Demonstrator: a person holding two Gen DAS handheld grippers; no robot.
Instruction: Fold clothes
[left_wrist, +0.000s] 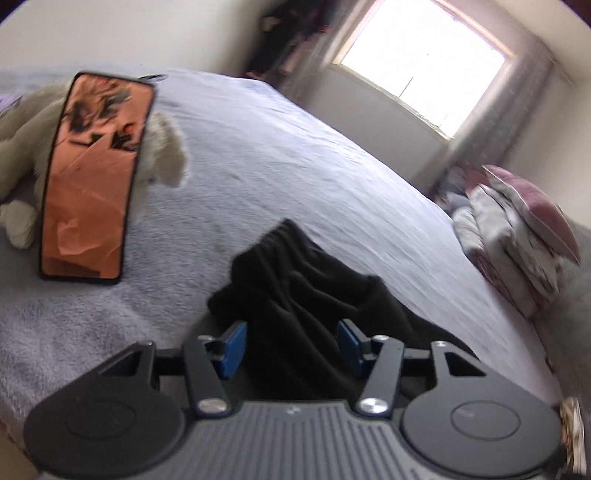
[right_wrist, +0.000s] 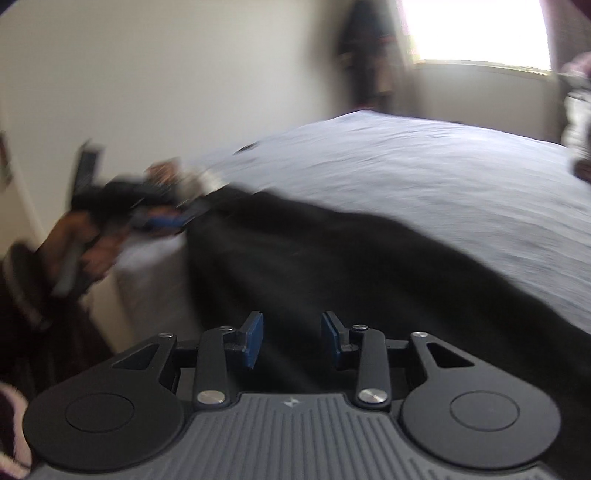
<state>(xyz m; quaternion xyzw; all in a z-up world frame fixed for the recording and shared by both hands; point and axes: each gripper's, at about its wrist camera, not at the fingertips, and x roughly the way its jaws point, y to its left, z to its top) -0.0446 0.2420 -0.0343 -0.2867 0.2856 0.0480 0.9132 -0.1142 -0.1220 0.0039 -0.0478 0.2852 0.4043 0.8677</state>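
A black garment lies bunched on the pale lavender bed. My left gripper sits low over its near end. The blue pads stand apart, with dark cloth filling the gap between and under them. No pinched fold shows. In the right wrist view the garment spreads wide across the bed's near corner. My right gripper hovers over it with its pads apart and nothing gripped. The left gripper shows there too, blurred, at the garment's far left edge and held by a hand.
A phone with an orange screen leans on a white plush toy at the bed's left. Folded bedding and a pink pillow are piled at the right. A bright window and hanging clothes stand beyond the bed.
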